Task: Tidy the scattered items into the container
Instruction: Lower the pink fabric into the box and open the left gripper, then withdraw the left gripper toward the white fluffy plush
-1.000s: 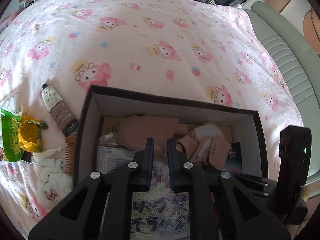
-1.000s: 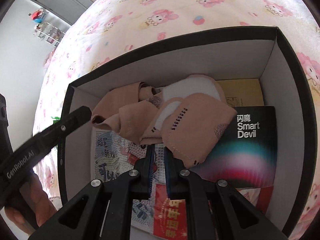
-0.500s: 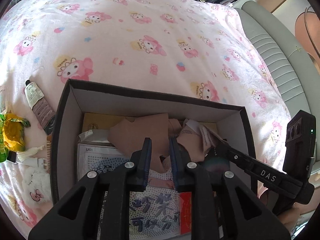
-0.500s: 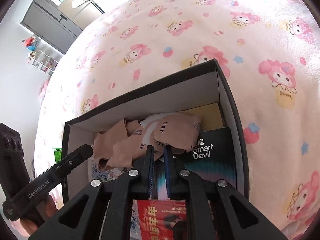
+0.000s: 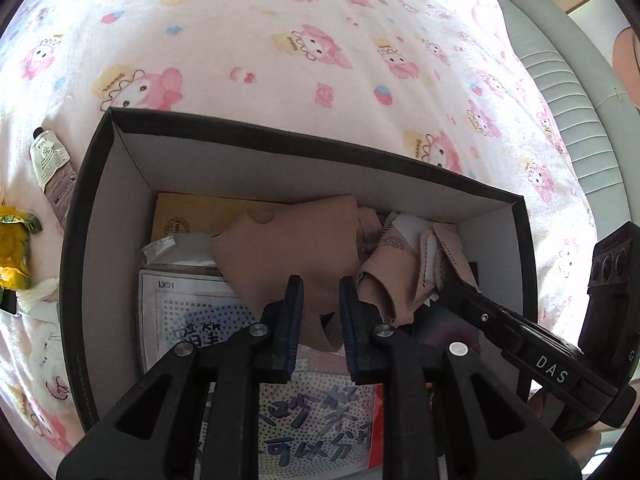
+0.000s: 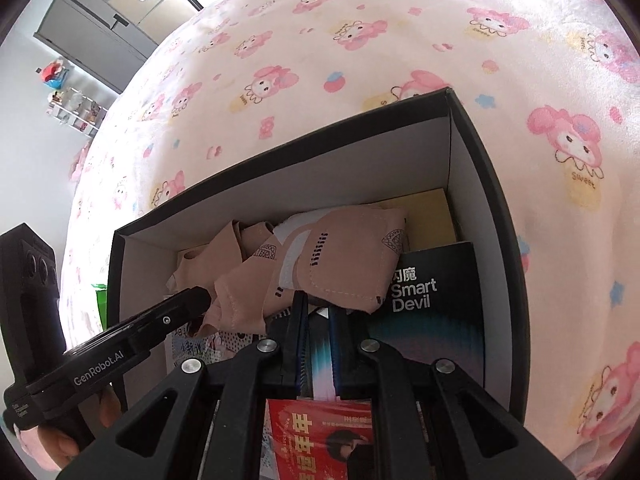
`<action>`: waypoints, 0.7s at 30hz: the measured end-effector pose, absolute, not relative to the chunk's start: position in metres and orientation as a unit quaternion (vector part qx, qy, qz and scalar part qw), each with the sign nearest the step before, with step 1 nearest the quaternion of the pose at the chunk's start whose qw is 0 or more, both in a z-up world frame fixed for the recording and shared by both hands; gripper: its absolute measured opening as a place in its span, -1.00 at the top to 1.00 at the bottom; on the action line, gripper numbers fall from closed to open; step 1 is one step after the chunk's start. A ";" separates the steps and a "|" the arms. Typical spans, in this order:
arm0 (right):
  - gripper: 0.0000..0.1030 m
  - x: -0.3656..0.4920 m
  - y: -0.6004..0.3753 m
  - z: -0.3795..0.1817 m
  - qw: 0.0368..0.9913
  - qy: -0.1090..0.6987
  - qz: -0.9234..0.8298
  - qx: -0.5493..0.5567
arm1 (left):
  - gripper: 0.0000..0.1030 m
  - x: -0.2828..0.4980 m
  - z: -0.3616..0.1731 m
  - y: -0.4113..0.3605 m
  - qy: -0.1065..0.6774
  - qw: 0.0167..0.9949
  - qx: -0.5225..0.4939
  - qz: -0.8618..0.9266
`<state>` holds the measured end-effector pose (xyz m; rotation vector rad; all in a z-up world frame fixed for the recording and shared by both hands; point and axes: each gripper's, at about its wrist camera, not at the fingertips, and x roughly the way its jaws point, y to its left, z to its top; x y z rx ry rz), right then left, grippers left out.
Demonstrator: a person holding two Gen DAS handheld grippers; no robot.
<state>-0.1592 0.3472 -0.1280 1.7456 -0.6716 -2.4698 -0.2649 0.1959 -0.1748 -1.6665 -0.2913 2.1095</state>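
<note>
A black cardboard box (image 5: 100, 184) with white inner walls sits on the pink bedspread; it also shows in the right wrist view (image 6: 484, 160). Inside lie tan fabric pieces (image 5: 288, 248) (image 6: 336, 260), a black "Smart Devil" package (image 6: 432, 304), a dotted printed sheet (image 5: 192, 312) and a red booklet (image 6: 320, 428). My left gripper (image 5: 320, 284) hovers over the tan fabric, jaws slightly apart and empty. My right gripper (image 6: 318, 300) sits above the box contents, jaws narrowly apart and empty. Outside the box at left lie a cream tube (image 5: 52, 172) and a yellow-green packet (image 5: 14, 248).
A white plush item (image 5: 44, 360) lies left of the box. A grey padded headboard (image 5: 560, 92) runs along the right. A grey cabinet (image 6: 92, 36) and a small shelf (image 6: 76, 108) stand against the far wall.
Both grippers have pulled back and risen from the box. The right gripper's tips have drawn away from the tan fabric, which stays in the box. The left jaws have opened slightly.
</note>
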 end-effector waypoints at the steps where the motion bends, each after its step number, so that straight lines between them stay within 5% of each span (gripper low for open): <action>1: 0.84 -0.158 0.347 -0.126 0.022 -0.210 -0.801 0.560 | 0.67 -0.261 -0.170 0.196 -0.103 0.225 -0.596 0.764; 21: 0.82 -0.064 0.278 -0.020 0.079 -0.122 -0.873 0.466 | 0.58 -0.139 -0.053 0.160 -0.084 0.270 -0.490 0.824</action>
